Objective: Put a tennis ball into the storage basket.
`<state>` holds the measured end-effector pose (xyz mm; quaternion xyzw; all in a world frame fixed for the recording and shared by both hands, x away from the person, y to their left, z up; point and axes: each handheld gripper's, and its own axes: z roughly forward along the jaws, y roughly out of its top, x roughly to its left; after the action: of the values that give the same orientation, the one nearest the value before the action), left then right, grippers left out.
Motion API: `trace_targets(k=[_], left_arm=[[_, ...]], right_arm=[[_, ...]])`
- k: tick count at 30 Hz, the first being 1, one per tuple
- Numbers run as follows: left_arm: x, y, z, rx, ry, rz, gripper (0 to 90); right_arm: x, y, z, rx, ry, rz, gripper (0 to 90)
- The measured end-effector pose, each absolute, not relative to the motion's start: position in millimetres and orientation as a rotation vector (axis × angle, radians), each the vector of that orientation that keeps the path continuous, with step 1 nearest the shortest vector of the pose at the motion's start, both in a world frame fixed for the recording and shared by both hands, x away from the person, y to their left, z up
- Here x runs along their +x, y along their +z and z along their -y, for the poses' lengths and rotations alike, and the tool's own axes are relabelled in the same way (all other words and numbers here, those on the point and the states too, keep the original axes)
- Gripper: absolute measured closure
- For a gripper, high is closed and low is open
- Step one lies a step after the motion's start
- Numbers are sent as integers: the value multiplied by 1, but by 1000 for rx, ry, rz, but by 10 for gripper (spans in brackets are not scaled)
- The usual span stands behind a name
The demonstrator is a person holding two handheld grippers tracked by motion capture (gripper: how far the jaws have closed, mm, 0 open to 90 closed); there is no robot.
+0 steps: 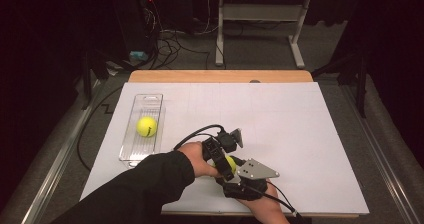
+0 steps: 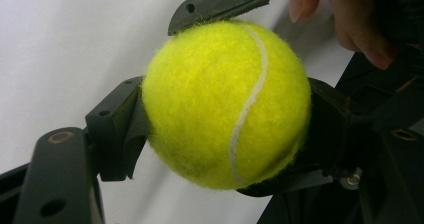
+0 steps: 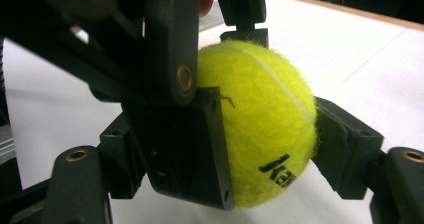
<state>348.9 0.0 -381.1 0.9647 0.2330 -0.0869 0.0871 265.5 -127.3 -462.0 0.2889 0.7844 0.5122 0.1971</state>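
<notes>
One yellow tennis ball (image 1: 231, 162) sits low over the white table sheet, near the front edge, gripped from two sides. My left gripper (image 1: 225, 165) comes in from the left in a black-sleeved hand and is shut on the ball (image 2: 225, 109), its black jaws pressing on both flanks. My right gripper (image 1: 233, 172), with its grey three-cornered plate, reaches up from the front edge and also holds the ball (image 3: 270, 129). Its right pad (image 3: 340, 144) touches the felt, while its left one is hidden behind the left gripper's jaw. A second tennis ball (image 1: 147, 126) lies in a clear tray (image 1: 150, 98).
The clear plastic tray stands lengthwise at the left of the white sheet (image 1: 300, 124). A wooden table edge (image 1: 220, 76) runs along the back. Beyond it are cables and a white desk frame (image 1: 295, 44) on the floor.
</notes>
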Motion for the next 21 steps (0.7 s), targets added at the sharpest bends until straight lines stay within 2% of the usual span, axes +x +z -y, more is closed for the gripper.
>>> trace_targets(k=[3,6,21], left_arm=[[349,-379,1,2869,-247,-692,270],[350,-378,1,2874,-237,-690,270],[358,-370,-16,2848,-185,-789,269]], right_arm=[[266,-462,126,800,1450,-2198,106],[267,-463,124,806,1438,-2199,0],[269,-464,144,836,1409,-2167,0]])
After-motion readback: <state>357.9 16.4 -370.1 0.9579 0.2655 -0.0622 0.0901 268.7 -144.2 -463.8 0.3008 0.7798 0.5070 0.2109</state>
